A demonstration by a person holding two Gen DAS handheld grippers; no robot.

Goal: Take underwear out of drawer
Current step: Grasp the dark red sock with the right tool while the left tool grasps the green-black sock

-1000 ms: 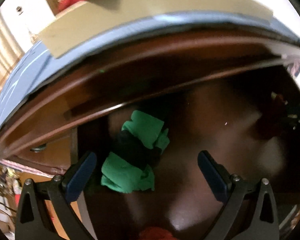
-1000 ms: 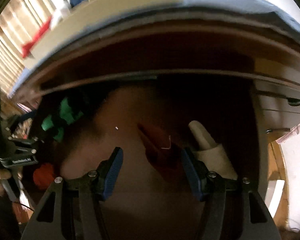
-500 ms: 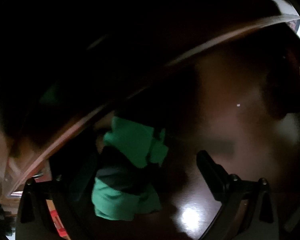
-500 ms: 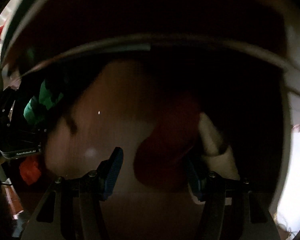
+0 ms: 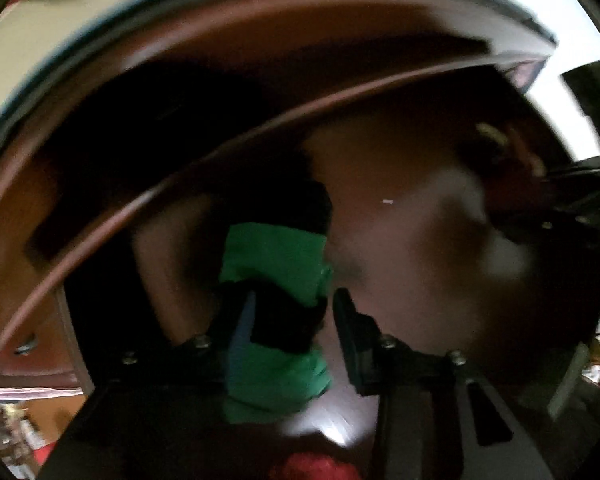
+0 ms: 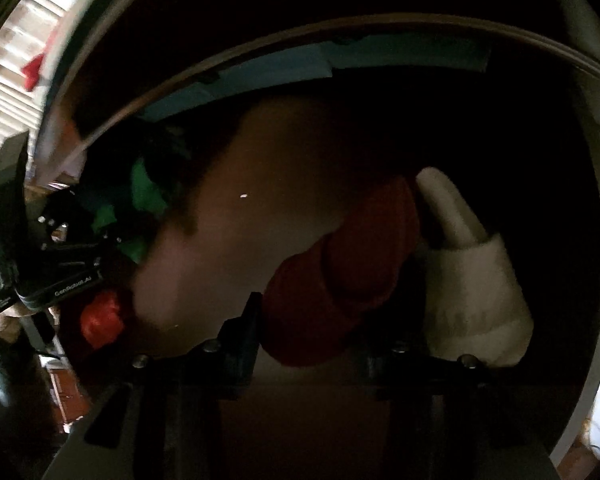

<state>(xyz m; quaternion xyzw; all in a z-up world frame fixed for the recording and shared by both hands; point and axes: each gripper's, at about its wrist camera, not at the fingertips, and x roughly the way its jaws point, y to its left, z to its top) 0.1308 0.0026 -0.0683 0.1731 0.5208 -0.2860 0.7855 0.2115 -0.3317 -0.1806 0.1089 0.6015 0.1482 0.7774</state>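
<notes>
Underwear lies in several bundles on the brown floor of the open drawer (image 5: 420, 240): a green-and-black bundle (image 5: 276, 264) at the left, a dark red bundle (image 6: 352, 272) at the right, with a white rolled piece (image 6: 472, 280) just beside it against the right wall. We also see a bright red cloth (image 6: 100, 320) near the drawer's front edge, at the left of the right wrist view. Over everything hangs the cabinet's front rail (image 5: 260, 128), which shades the back of the drawer.

The green-and-black bundle sits between the fingers of our left gripper (image 5: 290, 312), its black band at pad level. Those jaws have just been closing and now press on the bundle from both sides.

The dark red bundle fills the gap of our right gripper (image 6: 312, 332). Its jaws have just been closing too; the left pad touches the cloth, while the right pad is hidden behind it, so we cannot tell whether the grip is firm.
</notes>
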